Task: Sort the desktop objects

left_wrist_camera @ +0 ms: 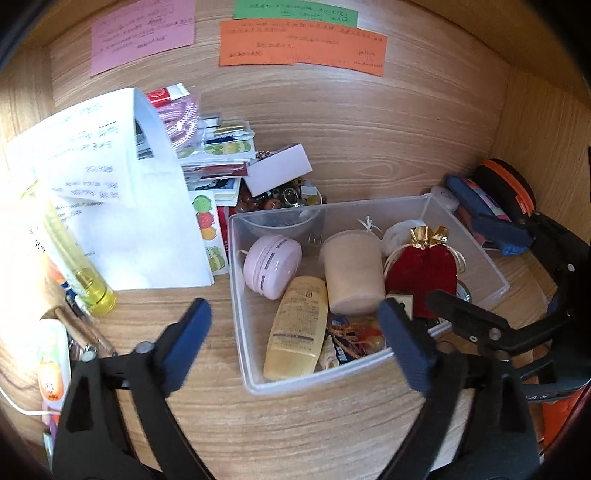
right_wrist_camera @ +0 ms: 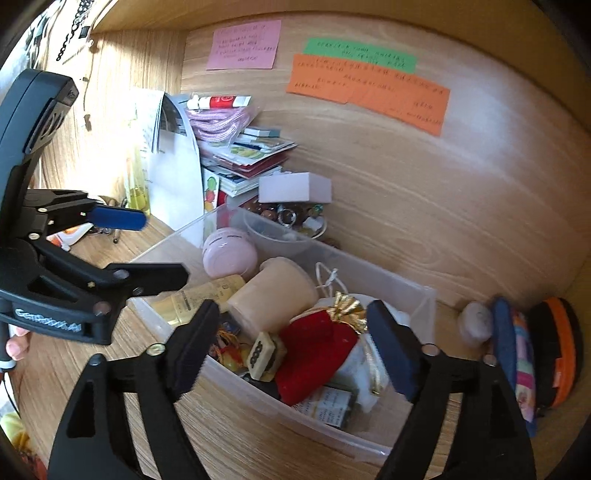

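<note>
Two close wrist views — shared clear bin (left_wrist_camera: 369, 206) (right_wrist_camera: 413, 291)

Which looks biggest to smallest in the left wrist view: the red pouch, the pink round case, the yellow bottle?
1. yellow bottle
2. red pouch and pink round case: look about alike, so unranked.

Three paper notes (left_wrist_camera: 142, 35) on the wall, one clear bin (left_wrist_camera: 491, 271).

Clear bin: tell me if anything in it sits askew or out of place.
In the clear bin, the beige cup lies tipped on its side and the yellow tube slants across the floor. The red pouch leans over other items. Nothing is spilled or visibly damaged.
</note>
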Demonstrator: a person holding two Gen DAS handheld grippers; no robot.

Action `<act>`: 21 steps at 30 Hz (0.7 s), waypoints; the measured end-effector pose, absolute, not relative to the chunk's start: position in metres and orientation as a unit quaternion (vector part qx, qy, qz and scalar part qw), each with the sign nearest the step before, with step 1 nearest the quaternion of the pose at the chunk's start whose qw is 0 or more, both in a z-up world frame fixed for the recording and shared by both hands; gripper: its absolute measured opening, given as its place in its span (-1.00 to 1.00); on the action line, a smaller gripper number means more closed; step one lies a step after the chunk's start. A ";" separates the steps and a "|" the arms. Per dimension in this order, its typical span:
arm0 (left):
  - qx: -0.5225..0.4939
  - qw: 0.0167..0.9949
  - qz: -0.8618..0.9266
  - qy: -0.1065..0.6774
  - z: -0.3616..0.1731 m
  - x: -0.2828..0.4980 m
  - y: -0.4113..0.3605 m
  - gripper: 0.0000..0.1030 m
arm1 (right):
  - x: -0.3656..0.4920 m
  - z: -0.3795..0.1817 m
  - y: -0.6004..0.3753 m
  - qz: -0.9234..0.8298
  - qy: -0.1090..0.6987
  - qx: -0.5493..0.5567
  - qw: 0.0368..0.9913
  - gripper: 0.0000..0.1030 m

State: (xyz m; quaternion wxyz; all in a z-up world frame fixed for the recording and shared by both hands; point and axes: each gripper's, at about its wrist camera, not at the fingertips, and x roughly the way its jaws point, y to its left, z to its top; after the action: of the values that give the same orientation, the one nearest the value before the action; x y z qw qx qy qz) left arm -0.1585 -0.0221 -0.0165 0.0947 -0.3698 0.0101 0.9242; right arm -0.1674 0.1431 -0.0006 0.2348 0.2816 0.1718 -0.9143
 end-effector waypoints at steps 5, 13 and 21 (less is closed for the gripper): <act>-0.367 0.073 0.927 0.013 -0.012 -0.148 -0.023 0.84 | -0.153 0.005 0.148 -0.920 0.184 0.271 0.216 0.86; -0.336 0.035 0.941 0.021 0.002 -0.113 -0.022 0.84 | -0.115 0.009 0.159 -0.931 0.210 0.242 0.176 0.90; -0.288 0.013 0.957 0.032 0.016 -0.071 -0.015 0.92 | -0.079 0.018 0.184 -0.946 0.174 0.223 0.155 0.99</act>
State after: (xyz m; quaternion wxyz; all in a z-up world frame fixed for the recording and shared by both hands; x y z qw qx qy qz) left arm -0.0709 -0.0148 0.0164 0.0128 -0.2883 0.0322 0.9569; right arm -0.0788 0.1839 0.0177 0.1552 0.2233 0.1738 -0.9465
